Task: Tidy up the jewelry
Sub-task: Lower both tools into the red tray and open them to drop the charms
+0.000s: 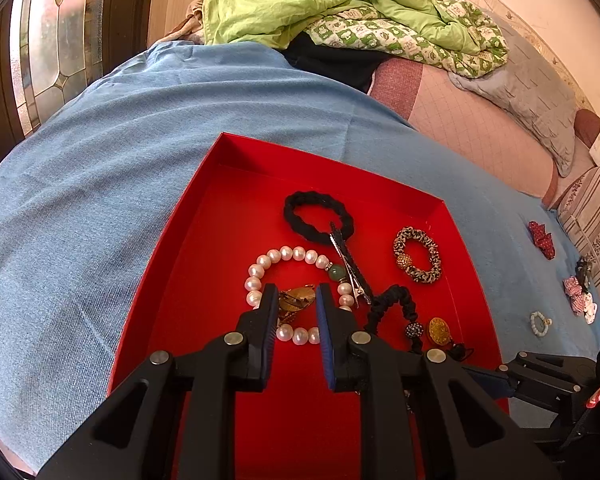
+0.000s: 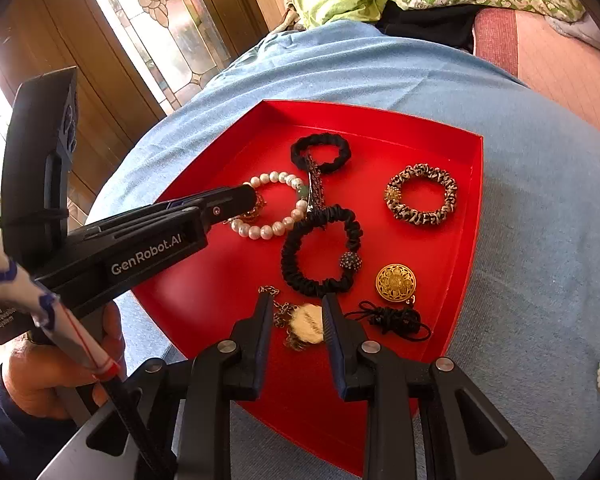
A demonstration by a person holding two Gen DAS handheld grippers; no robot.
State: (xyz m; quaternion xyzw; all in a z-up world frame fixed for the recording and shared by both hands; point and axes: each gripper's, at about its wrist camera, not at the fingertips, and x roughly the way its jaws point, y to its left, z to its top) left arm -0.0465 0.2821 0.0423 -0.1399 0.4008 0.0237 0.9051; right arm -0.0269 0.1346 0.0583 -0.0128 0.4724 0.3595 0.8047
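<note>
in red tray (image 1: 204, 240): pearl bracelet (image 1: 260, 268), ruched scrunchies; left gripper (image 1: 297, 300) pinched gold brooch (image 1: 296, 300), right gripper (image 2: 296, 312) narrowly open around oval pendant (image 2: 306, 322).

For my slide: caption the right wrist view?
Both grippers' jaws work over a red tray of bracelets and hair ties.

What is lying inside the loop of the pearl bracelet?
A gold filigree brooch lies inside the pearl bracelet, between the left gripper fingers. The fingers cover the brooch's edges and part of the bracelet; contact cannot be judged.
</note>
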